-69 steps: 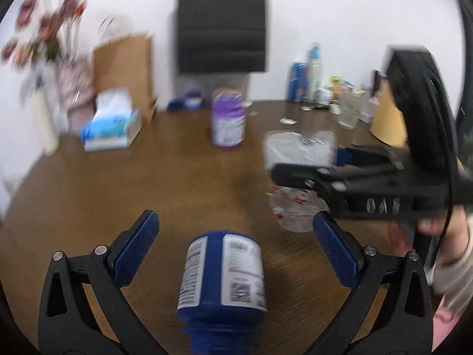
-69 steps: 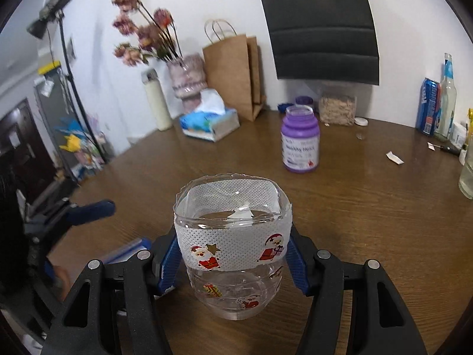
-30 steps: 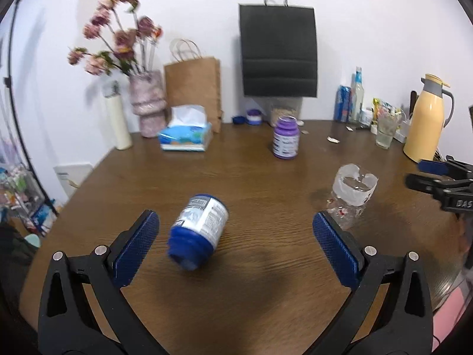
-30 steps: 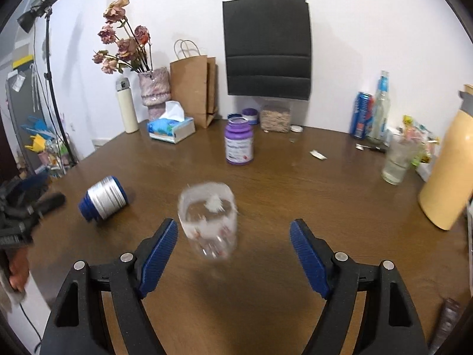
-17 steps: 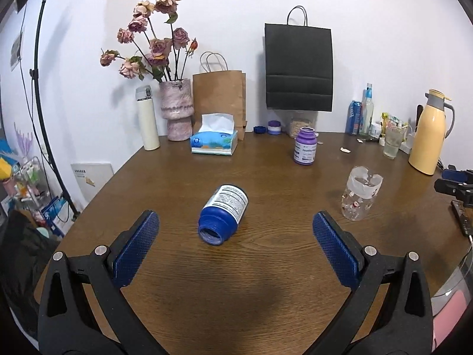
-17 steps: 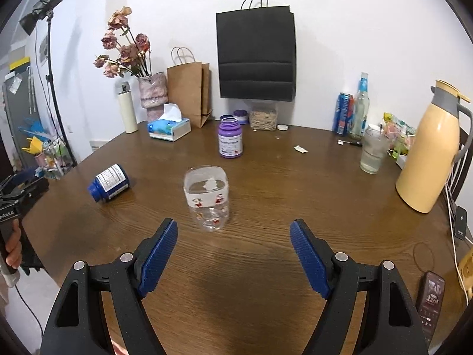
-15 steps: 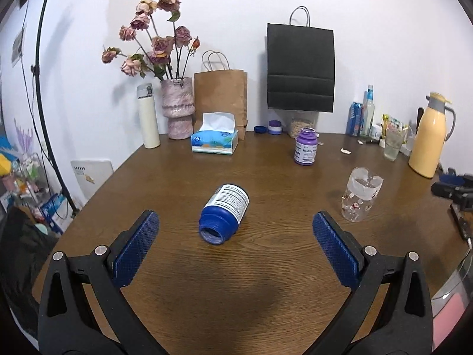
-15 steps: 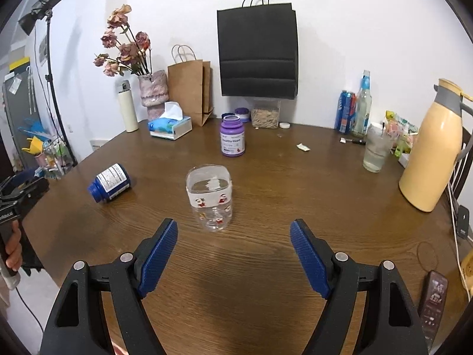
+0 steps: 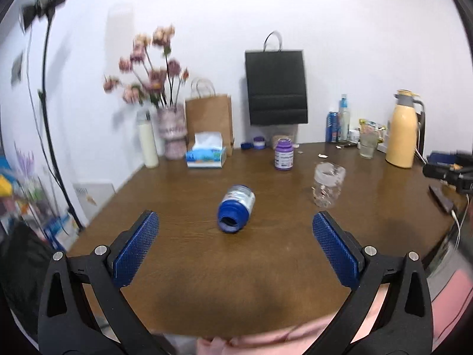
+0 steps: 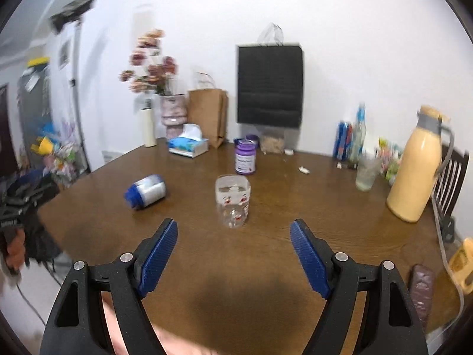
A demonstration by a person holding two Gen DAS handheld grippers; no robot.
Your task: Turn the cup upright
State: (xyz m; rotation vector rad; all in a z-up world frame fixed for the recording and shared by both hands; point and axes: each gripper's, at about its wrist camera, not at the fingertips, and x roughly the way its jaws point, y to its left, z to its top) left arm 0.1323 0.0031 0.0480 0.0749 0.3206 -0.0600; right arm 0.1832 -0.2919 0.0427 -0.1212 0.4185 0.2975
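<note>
A clear plastic cup (image 10: 233, 200) with a white Santa-print band stands upright on the brown table (image 10: 280, 266), its open mouth up. It also shows in the left wrist view (image 9: 327, 188) at the right. My right gripper (image 10: 233, 254) is open and empty, well back from the cup near the table's front edge. My left gripper (image 9: 236, 248) is open and empty, also at the front edge. A blue-capped bottle (image 9: 236, 208) lies on its side ahead of it, cap toward me, and shows in the right wrist view (image 10: 145, 191) left of the cup.
A purple jar (image 10: 245, 160), tissue box (image 10: 188, 144), flower vase (image 10: 173, 115), brown bag (image 10: 208, 117) and black bag (image 10: 269, 84) stand at the back. A yellow thermos (image 10: 415, 174), a glass (image 10: 366, 171) and cans are at the right. A phone (image 10: 421, 290) lies near the right edge.
Both grippers have pulled back and up from the table, so the cup and bottle look smaller. The cup stays upright where the right gripper let it go.
</note>
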